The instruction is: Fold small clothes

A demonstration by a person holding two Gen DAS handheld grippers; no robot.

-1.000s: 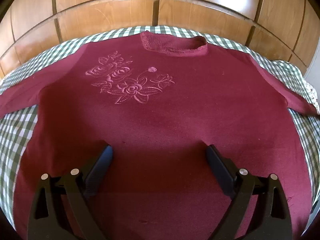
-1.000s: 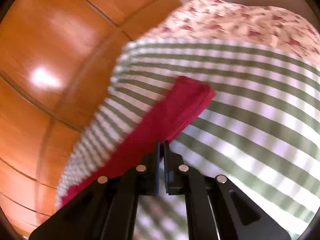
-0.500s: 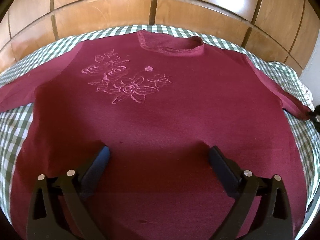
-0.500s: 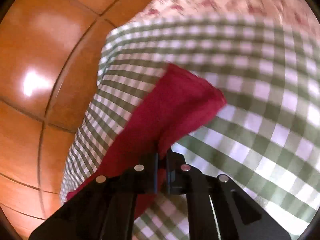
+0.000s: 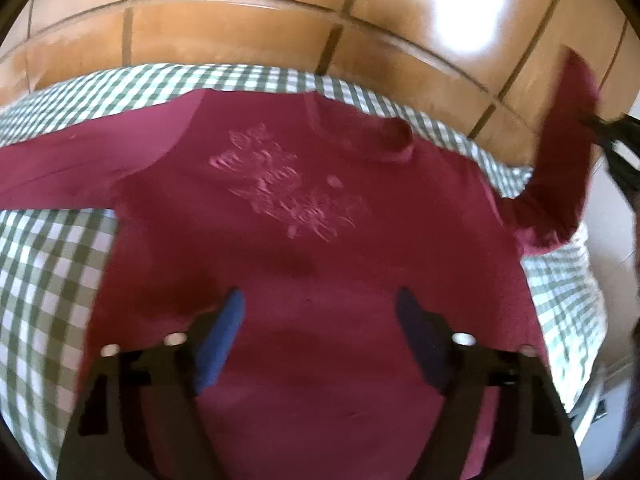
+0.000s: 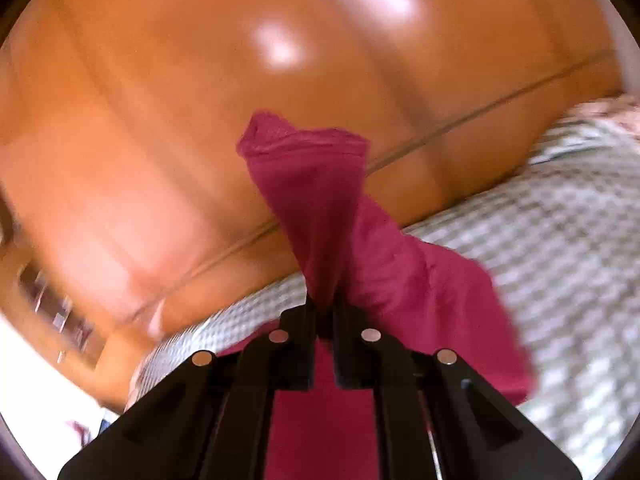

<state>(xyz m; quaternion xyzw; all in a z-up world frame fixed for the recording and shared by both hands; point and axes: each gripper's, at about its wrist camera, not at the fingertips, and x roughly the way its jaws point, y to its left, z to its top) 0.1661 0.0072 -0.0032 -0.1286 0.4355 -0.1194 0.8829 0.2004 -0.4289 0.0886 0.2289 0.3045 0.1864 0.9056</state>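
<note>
A maroon sweater with an embroidered flower motif lies flat on a green-and-white checked cloth. My left gripper hovers over the sweater's lower body; its jaws are closing, with only flat fabric below them and nothing pinched. My right gripper is shut on the sweater's right sleeve, lifted off the bed with the cuff standing up past the fingers. In the left wrist view that raised sleeve hangs at the far right, held by the right gripper.
A glossy wooden panelled headboard rises right behind the bed. A floral bedcover shows at the right edge in the right wrist view. The sweater's left sleeve lies stretched out to the left on the cloth.
The right gripper has swung up and over fast, lifting the right sleeve off the checked cloth into the air. The left gripper's jaws have narrowed and it has shifted over the sweater.
</note>
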